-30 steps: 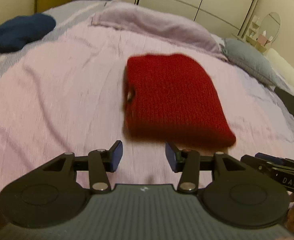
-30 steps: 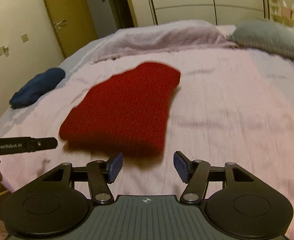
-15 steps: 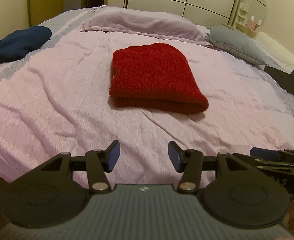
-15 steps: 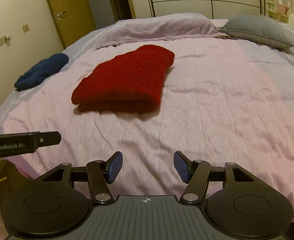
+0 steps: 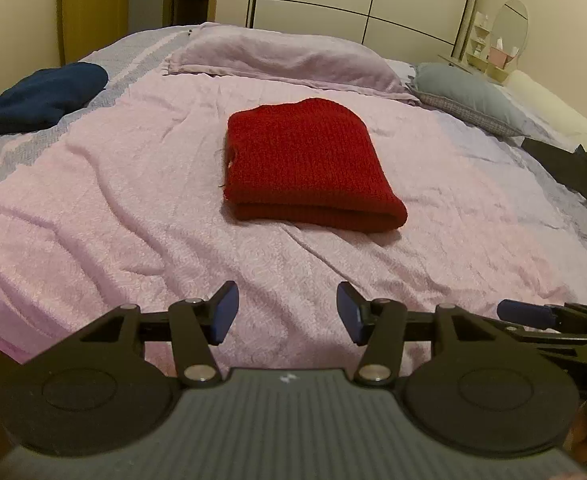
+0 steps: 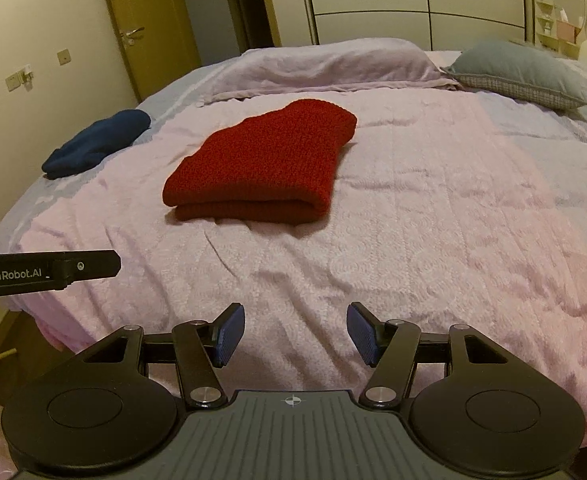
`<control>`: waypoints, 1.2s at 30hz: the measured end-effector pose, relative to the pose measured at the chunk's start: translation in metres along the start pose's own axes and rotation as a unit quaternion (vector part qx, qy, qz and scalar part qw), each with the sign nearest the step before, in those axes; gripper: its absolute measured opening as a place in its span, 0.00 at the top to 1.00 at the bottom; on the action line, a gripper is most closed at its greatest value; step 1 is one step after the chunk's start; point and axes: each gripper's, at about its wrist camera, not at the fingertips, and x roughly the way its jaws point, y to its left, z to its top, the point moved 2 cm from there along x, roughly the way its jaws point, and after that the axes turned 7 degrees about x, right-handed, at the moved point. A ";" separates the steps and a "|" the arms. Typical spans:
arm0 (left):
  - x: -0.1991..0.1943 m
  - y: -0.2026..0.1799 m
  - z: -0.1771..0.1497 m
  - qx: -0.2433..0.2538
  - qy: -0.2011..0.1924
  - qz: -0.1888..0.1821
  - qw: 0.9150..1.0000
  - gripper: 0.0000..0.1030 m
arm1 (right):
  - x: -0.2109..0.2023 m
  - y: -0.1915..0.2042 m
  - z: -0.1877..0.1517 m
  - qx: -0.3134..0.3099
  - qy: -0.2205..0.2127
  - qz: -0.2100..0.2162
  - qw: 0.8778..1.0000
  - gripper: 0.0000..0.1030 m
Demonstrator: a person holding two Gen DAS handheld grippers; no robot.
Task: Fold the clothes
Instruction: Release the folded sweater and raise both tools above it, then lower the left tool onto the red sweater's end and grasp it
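A red knitted sweater [image 5: 309, 164] [image 6: 265, 164] lies folded into a thick rectangle in the middle of the bed's pink cover [image 5: 133, 200] [image 6: 453, 220]. My left gripper [image 5: 287, 308] hovers over the near edge of the bed, well short of the sweater, open with nothing between its blue pads. My right gripper [image 6: 295, 328] hangs beside it to the right, also open and empty. Each gripper shows at the edge of the other's view: the right one [image 5: 533, 316] and the left one [image 6: 45, 272].
A dark blue garment [image 5: 41, 98] [image 6: 97, 142] is bundled at the bed's far left. Black clothing [image 5: 573, 168] lies at the right edge. A lilac pillow [image 5: 285, 56] and a grey pillow [image 5: 465, 96] lie at the head, with wardrobe doors behind.
Both grippers have pulled back from the red sweater toward the near edge of the bed, so it looks smaller and farther. The left jaws stand a little wider.
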 end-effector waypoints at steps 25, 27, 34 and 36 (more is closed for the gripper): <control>0.071 0.046 0.006 -0.070 0.052 -0.047 0.995 0.51 | 0.055 -0.026 0.016 0.028 0.041 -0.019 0.999 0.41; 0.077 0.064 0.016 -0.094 0.038 -0.080 0.992 0.50 | 0.052 -0.035 0.031 0.042 0.022 -0.005 0.999 0.41; 0.147 0.157 0.062 -0.229 0.016 -0.195 0.954 0.45 | 0.087 -0.088 0.106 0.135 -0.007 0.089 0.987 0.32; 0.175 0.176 0.079 -0.248 0.023 -0.221 0.943 0.45 | 0.115 -0.098 0.128 0.175 0.007 0.120 0.977 0.32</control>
